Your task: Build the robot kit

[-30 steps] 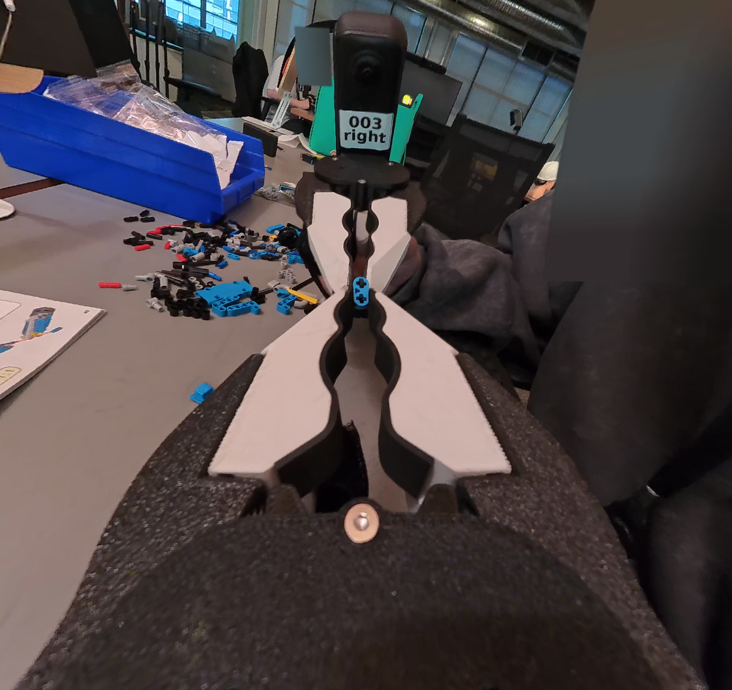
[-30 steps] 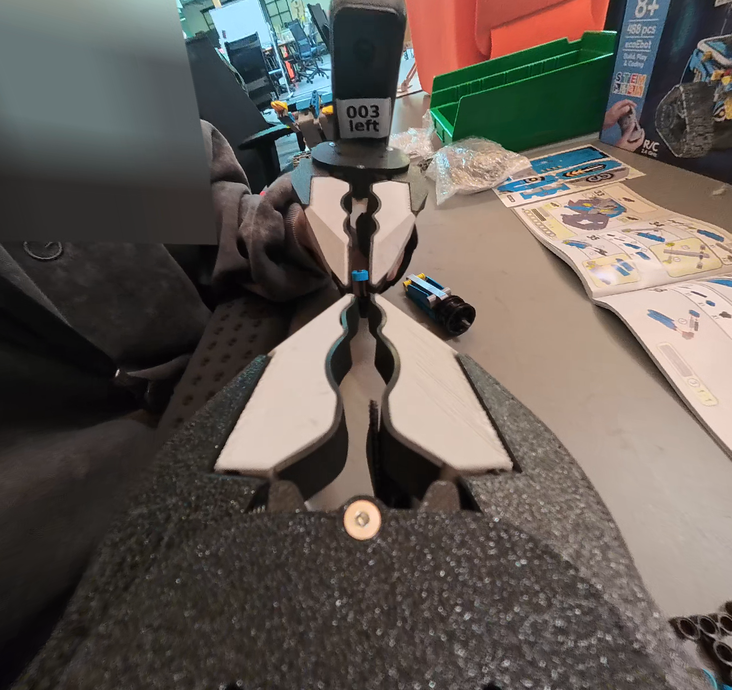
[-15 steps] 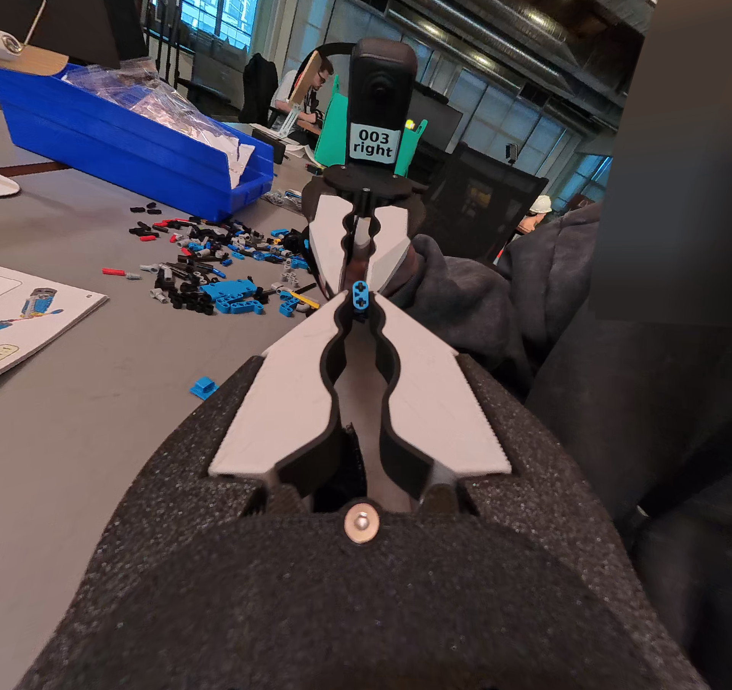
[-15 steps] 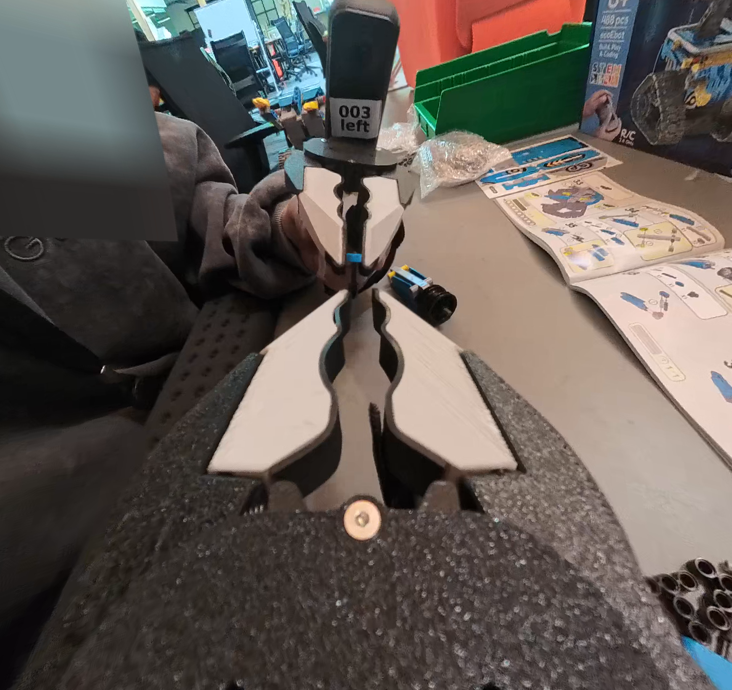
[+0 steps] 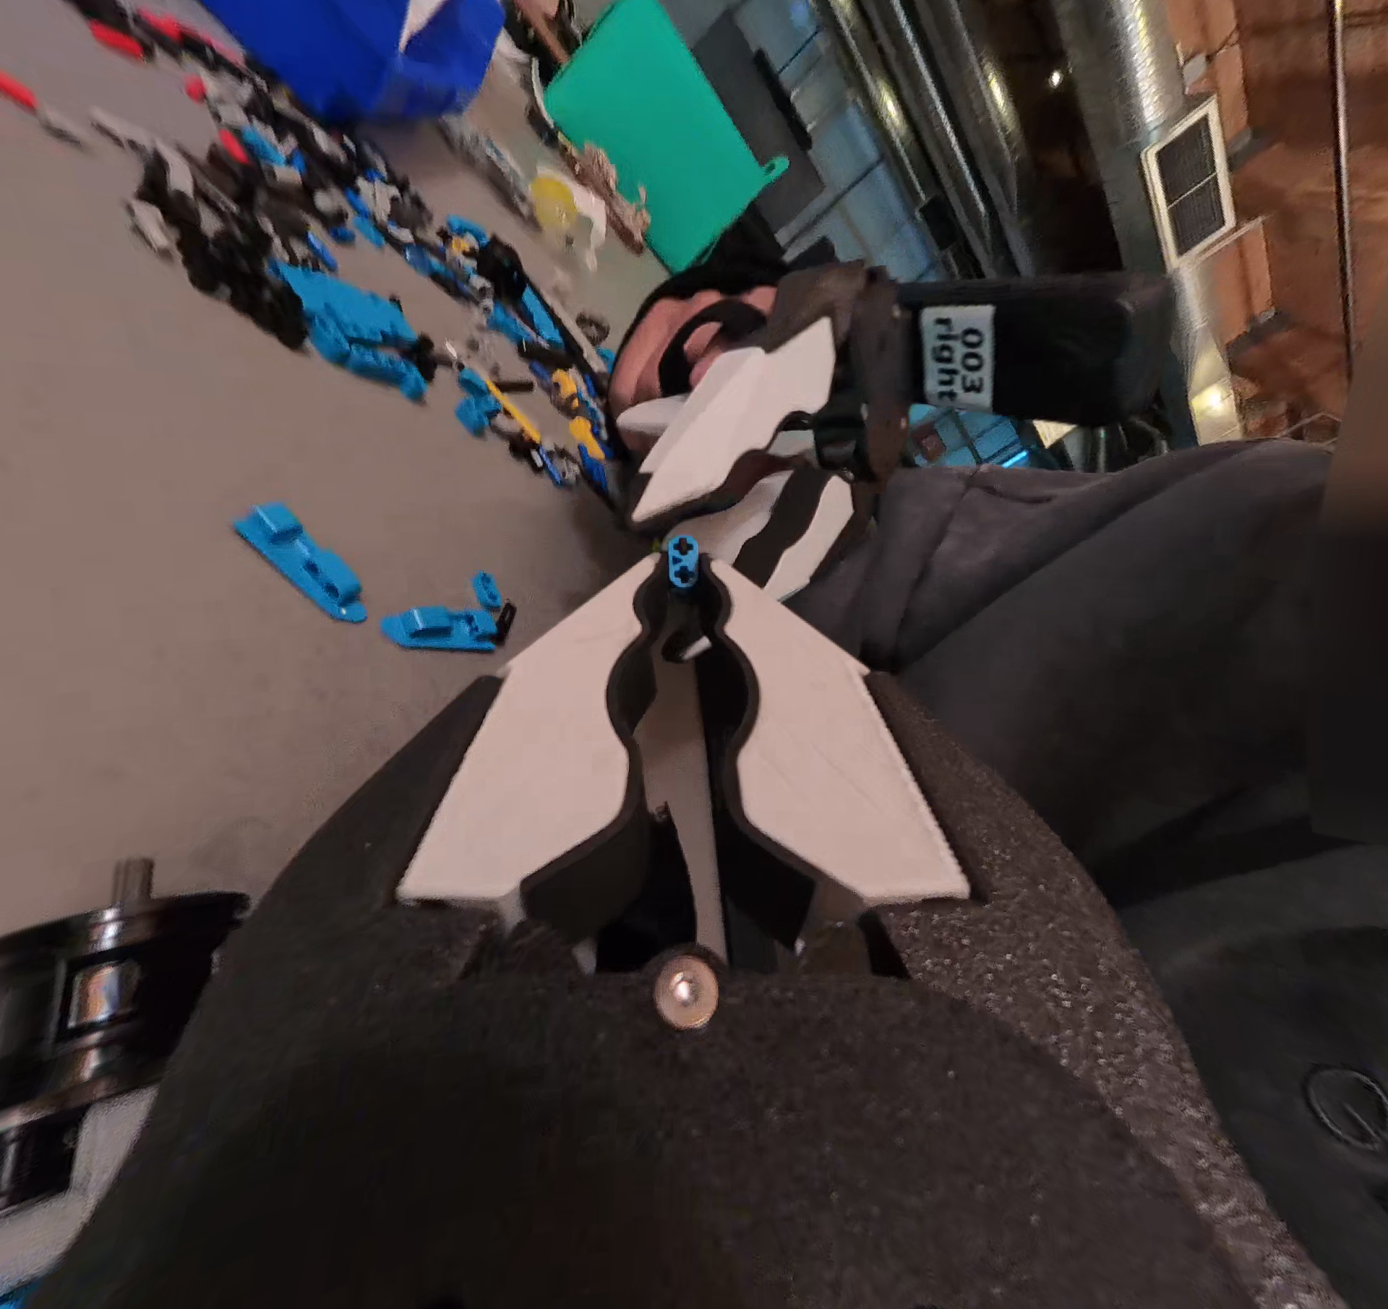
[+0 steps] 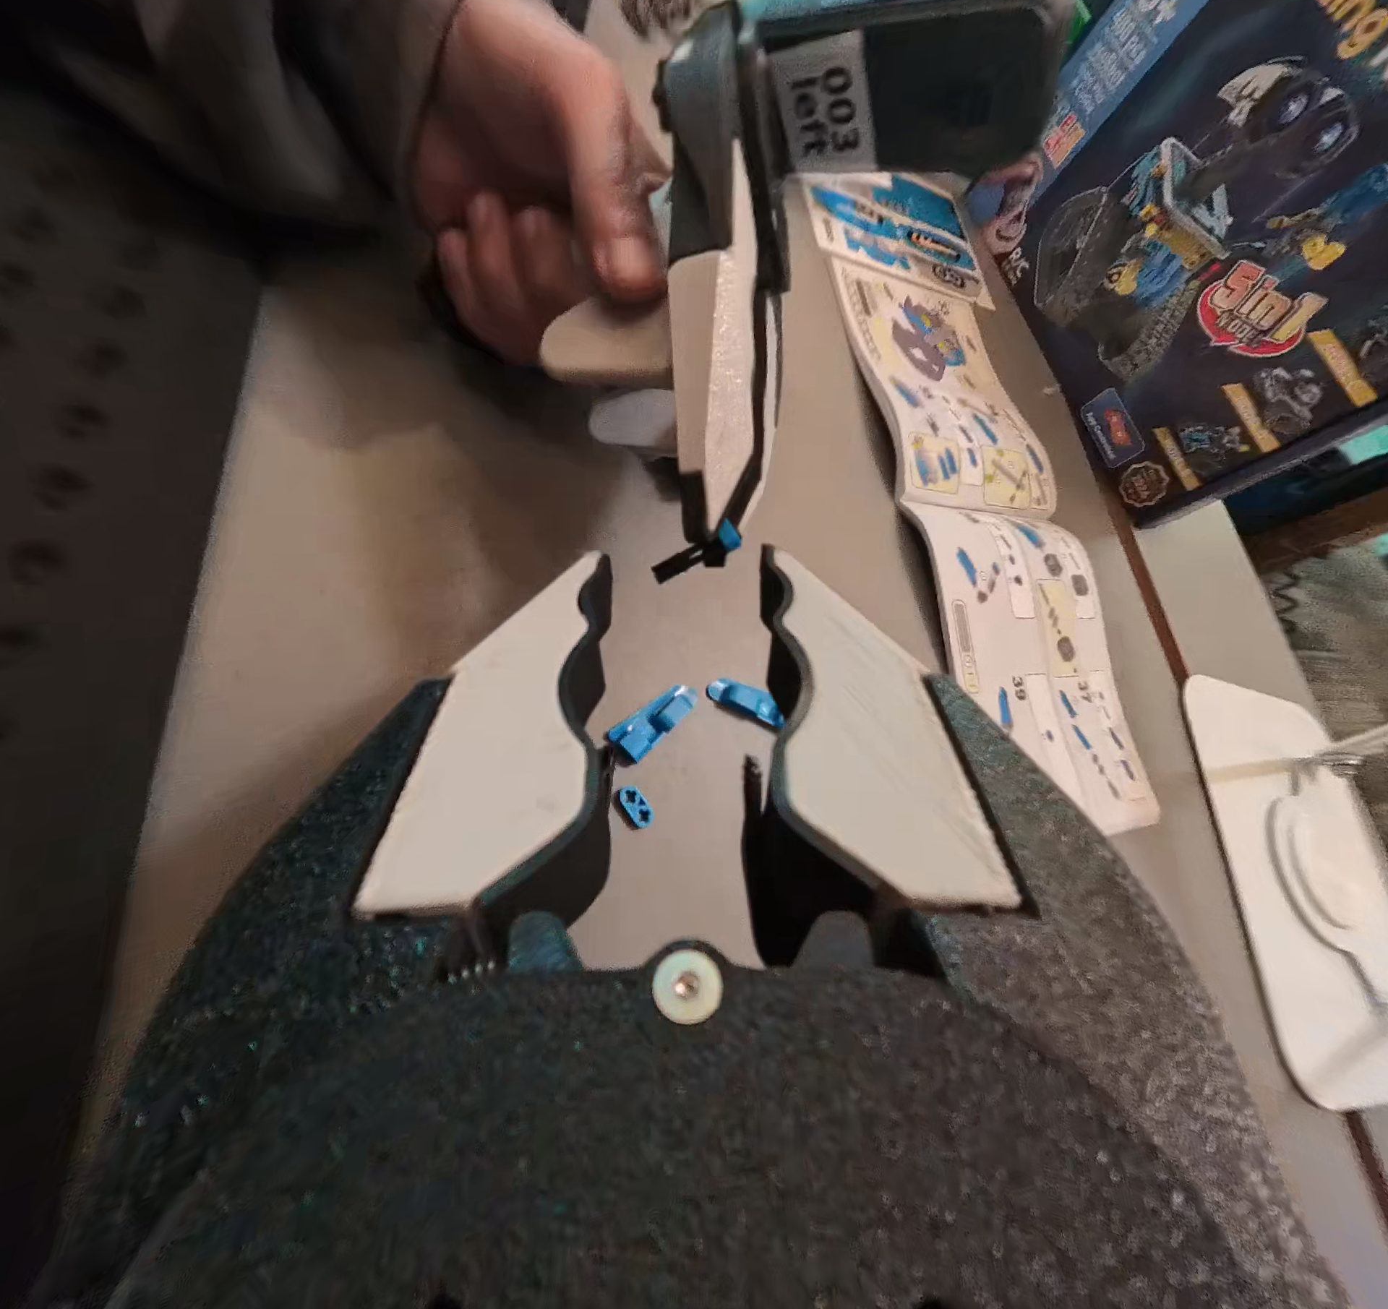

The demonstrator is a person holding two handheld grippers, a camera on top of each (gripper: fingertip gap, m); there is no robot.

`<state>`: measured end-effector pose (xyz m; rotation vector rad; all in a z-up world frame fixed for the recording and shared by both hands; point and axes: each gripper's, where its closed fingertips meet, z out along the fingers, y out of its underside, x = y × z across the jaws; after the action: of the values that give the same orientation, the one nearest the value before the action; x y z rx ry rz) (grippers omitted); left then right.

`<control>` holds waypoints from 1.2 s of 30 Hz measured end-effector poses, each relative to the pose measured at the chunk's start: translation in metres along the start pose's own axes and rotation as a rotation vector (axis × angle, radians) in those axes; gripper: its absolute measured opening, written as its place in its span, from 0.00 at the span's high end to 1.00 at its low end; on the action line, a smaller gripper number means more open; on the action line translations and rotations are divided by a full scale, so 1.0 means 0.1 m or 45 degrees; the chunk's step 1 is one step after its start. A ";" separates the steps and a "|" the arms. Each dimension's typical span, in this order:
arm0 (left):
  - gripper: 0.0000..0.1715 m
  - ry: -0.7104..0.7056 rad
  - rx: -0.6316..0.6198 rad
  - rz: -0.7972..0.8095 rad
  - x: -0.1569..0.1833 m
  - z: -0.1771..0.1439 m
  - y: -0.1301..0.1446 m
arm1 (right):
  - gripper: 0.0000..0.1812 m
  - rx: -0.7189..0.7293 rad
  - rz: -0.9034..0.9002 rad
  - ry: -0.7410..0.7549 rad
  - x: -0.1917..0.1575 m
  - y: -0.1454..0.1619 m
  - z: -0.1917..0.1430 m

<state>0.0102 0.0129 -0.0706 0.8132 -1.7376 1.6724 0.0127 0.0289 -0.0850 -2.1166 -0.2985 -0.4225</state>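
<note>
My left gripper (image 5: 682, 573) is shut on a small blue two-hole connector (image 5: 682, 559) at its fingertips. In the right wrist view the left gripper (image 6: 717, 531) shows side-on, held by a person's hand (image 6: 541, 184). The blue connector (image 6: 727, 538) has a thin black pin (image 6: 680, 563) sticking out of it toward my right gripper. My right gripper (image 6: 683, 558) is open and empty, with its fingertips on either side of the pin and apart from it. Three small blue pieces (image 6: 650, 728) lie on the grey table (image 6: 375, 522) between its fingers.
An open instruction booklet (image 6: 976, 522), a toy box (image 6: 1239, 221) and a white flat base (image 6: 1292, 860) lie to the right. A pile of loose pieces (image 5: 300, 259), a blue bin (image 5: 323, 4), two blue parts (image 5: 300, 559) and a black cylinder (image 5: 90, 987) show in the left wrist view.
My right gripper has opened and let go of the black pin, which stays in the blue connector. Both grippers have rolled and dropped closer to the table.
</note>
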 end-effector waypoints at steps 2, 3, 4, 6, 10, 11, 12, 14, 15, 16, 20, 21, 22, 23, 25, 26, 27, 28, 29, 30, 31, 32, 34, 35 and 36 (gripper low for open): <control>0.97 -0.034 -0.074 -0.017 -0.06 0.02 0.09 | 0.80 -0.058 -0.070 0.009 -0.05 0.05 0.03; 0.96 -0.055 -0.097 -0.026 -0.10 0.02 0.12 | 0.82 -0.087 -0.101 0.021 -0.05 0.08 0.05; 0.97 -0.054 -0.105 -0.049 -0.11 0.02 0.14 | 0.82 -0.113 -0.129 0.031 -0.06 0.11 0.06; 0.96 -0.060 -0.119 -0.086 -0.14 0.01 0.16 | 0.84 -0.148 -0.154 0.026 -0.08 0.15 0.08; 0.97 -0.075 -0.128 -0.102 -0.17 0.01 0.18 | 0.87 -0.177 -0.182 0.024 -0.11 0.16 0.12; 0.96 -0.080 -0.129 -0.107 -0.18 0.01 0.19 | 0.87 -0.183 -0.174 0.019 -0.12 0.17 0.12; 0.96 -0.086 -0.127 -0.113 -0.19 0.02 0.19 | 0.87 -0.195 -0.169 0.015 -0.11 0.18 0.13; 0.96 -0.085 -0.127 -0.133 -0.20 0.01 0.19 | 0.86 -0.199 -0.180 0.025 -0.11 0.17 0.14; 0.96 -0.089 -0.123 -0.137 -0.21 0.01 0.19 | 0.84 -0.192 -0.183 0.050 -0.08 0.16 0.15; 0.96 -0.094 -0.122 -0.141 -0.22 0.01 0.19 | 0.81 -0.193 -0.183 0.073 -0.05 0.16 0.15; 0.96 -0.094 -0.093 -0.154 -0.23 -0.01 0.15 | 0.84 -0.191 -0.223 0.084 -0.04 0.16 0.13; 0.96 -0.089 -0.080 -0.163 -0.23 -0.01 0.13 | 0.86 -0.196 -0.253 0.095 -0.05 0.15 0.13; 0.96 -0.088 -0.069 -0.173 -0.23 -0.02 0.12 | 0.87 -0.200 -0.282 0.120 -0.04 0.14 0.13; 0.96 -0.095 -0.061 -0.180 -0.25 -0.03 0.11 | 0.87 -0.209 -0.304 0.144 -0.02 0.14 0.13; 0.96 -0.117 -0.059 -0.179 -0.28 -0.02 0.11 | 0.87 -0.225 -0.309 0.148 -0.01 0.16 0.15; 0.96 -0.125 -0.051 -0.178 -0.29 -0.02 0.10 | 0.87 -0.232 -0.295 0.144 -0.01 0.17 0.15; 0.96 -0.130 -0.038 -0.175 -0.29 -0.03 0.09 | 0.88 -0.236 -0.277 0.145 0.01 0.17 0.15; 0.96 -0.129 -0.024 -0.172 -0.29 -0.03 0.07 | 0.88 -0.234 -0.253 0.146 0.02 0.17 0.15; 0.96 -0.124 -0.011 -0.171 -0.29 -0.03 0.05 | 0.88 -0.230 -0.231 0.148 0.04 0.16 0.15; 0.96 -0.116 0.005 -0.167 -0.28 -0.03 0.03 | 0.88 -0.219 -0.219 0.154 0.05 0.15 0.14; 0.96 -0.111 0.017 -0.161 -0.26 -0.03 0.01 | 0.88 -0.206 -0.215 0.164 0.07 0.14 0.13; 0.96 -0.114 0.020 -0.154 -0.26 -0.03 0.01 | 0.88 -0.200 -0.206 0.165 0.08 0.13 0.12; 0.96 -0.126 0.036 -0.152 -0.27 -0.04 0.00 | 0.88 -0.215 -0.184 0.159 0.08 0.13 0.13; 0.96 -0.131 0.043 -0.165 -0.28 -0.04 0.00 | 0.88 -0.231 -0.192 0.175 0.09 0.13 0.13; 0.96 -0.135 0.038 -0.178 -0.30 -0.04 0.02 | 0.88 -0.255 -0.205 0.177 0.09 0.14 0.15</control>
<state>0.0281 0.0179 -0.0944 1.0297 -1.6872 1.5911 0.0286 0.0338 -0.1000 -2.2523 -0.3595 -0.7171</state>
